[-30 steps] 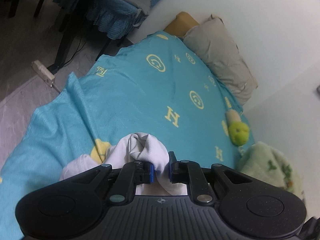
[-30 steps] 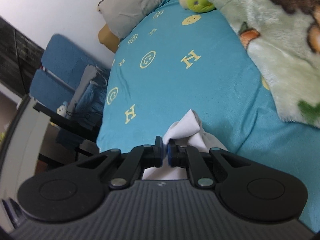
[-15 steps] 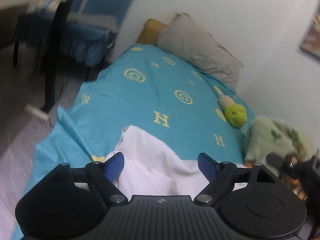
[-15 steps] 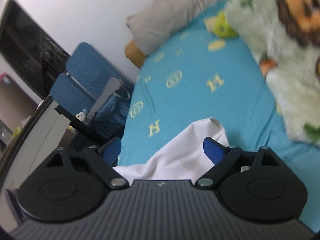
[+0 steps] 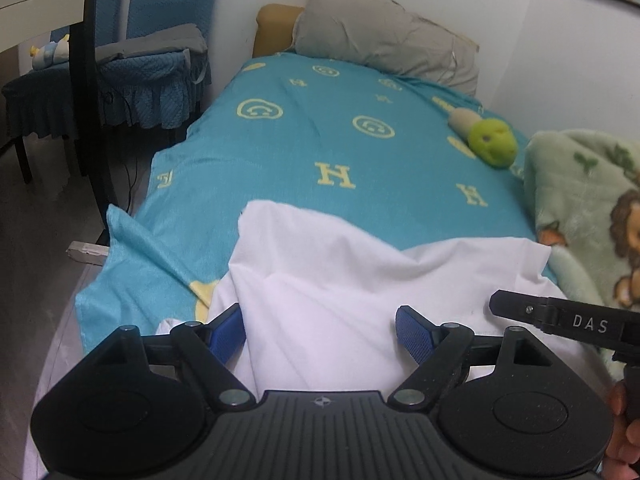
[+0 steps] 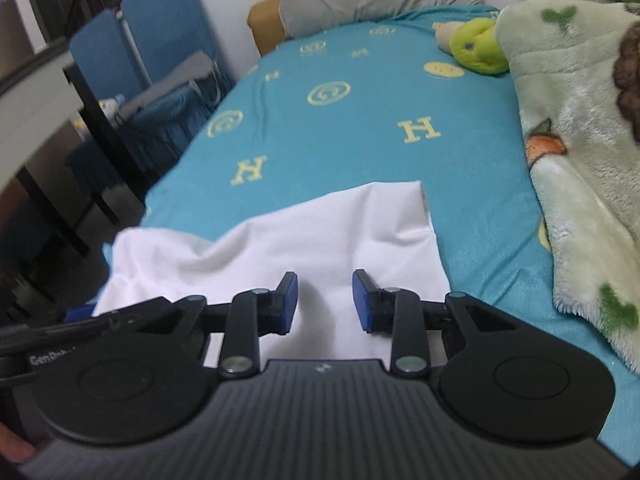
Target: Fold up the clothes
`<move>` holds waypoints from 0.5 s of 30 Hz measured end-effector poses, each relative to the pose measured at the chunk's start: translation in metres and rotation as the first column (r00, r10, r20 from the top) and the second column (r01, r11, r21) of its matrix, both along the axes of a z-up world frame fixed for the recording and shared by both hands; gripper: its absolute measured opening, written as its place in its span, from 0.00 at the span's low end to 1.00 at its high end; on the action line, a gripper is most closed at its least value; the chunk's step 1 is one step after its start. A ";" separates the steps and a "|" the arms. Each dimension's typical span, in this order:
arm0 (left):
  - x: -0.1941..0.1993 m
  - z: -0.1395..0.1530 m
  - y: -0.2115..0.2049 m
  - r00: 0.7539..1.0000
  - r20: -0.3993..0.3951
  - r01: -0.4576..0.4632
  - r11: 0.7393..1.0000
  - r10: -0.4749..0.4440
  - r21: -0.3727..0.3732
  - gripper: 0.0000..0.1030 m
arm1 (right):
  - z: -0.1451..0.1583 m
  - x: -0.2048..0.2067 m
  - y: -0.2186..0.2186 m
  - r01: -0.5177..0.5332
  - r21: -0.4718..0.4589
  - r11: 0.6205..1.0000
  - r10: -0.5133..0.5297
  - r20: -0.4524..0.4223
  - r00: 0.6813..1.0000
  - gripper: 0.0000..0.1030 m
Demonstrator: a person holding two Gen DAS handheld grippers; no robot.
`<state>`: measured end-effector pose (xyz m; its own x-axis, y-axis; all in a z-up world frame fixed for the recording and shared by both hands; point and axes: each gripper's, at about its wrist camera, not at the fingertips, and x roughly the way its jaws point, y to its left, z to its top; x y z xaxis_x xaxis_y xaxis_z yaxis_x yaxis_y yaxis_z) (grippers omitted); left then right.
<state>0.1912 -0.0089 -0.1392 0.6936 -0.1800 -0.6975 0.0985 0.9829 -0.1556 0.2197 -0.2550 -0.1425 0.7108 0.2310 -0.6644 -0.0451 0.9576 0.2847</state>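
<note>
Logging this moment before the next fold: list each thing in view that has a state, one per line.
left gripper: open, holding nothing, above the cloth.
right gripper: open, holding nothing, above the cloth.
white garment: lying loose and rumpled on the bed, not neatly folded.
teal bedsheet: spread over the bed, near corner hanging off.
green blanket: bunched at the bed's side.
pillow: propped at the head.

Plain white garment (image 5: 340, 280), seemingly unpatterned

Garment (image 5: 360, 280) on bed (image 5: 320, 152) foreground, pillow (image 5: 380, 48) behind, blanket (image 5: 592, 208) right, toy (image 5: 490, 142) between.
</note>
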 end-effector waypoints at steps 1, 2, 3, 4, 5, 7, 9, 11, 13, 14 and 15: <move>-0.002 0.000 -0.002 1.000 0.005 0.006 1.000 -0.006 0.015 0.80 | 0.000 -0.002 0.000 0.000 0.000 1.000 0.000 0.001 1.000 0.31; -0.004 0.000 -0.004 1.000 0.010 0.012 1.000 -0.013 0.029 0.80 | 0.002 -0.005 0.000 0.000 -0.006 1.000 0.000 0.006 1.000 0.31; -0.006 0.001 -0.006 1.000 0.015 0.018 0.999 -0.019 0.040 0.80 | 0.005 -0.008 0.002 0.000 -0.015 1.000 0.001 0.013 1.000 0.34; -0.009 0.003 -0.007 1.000 0.018 0.023 0.999 -0.024 0.044 0.79 | 0.009 -0.012 0.003 -0.001 -0.017 1.000 0.001 0.023 1.000 0.34; -0.013 0.005 -0.008 0.999 0.020 0.027 0.999 -0.028 0.047 0.79 | 0.013 -0.017 0.003 -0.002 -0.010 1.000 0.002 0.033 0.999 0.34; -0.022 0.011 -0.008 0.999 0.022 0.029 0.999 -0.030 0.045 0.78 | 0.022 -0.030 0.002 -0.003 0.005 1.000 0.003 0.052 0.999 0.34; -0.037 0.020 -0.008 0.999 0.031 0.028 0.999 -0.030 0.038 0.78 | 0.029 -0.044 0.002 0.002 0.003 1.000 -0.002 0.064 0.998 0.34; -0.052 0.028 -0.008 0.999 0.037 0.031 0.999 -0.032 0.035 0.78 | 0.034 -0.059 0.000 0.008 -0.001 1.000 -0.008 0.064 0.998 0.34; -0.065 0.033 -0.010 0.999 0.033 0.034 0.999 -0.036 0.041 0.78 | 0.035 -0.072 -0.002 0.011 -0.004 1.000 -0.011 0.057 0.998 0.34; -0.069 0.034 -0.011 0.999 0.024 0.038 0.998 -0.039 0.046 0.78 | 0.035 -0.077 -0.003 0.012 -0.008 1.000 -0.012 0.053 0.999 0.34; -0.072 0.033 -0.013 0.999 0.012 0.043 0.998 -0.044 0.052 0.78 | 0.034 -0.080 -0.003 0.013 -0.013 1.000 -0.013 0.048 0.999 0.34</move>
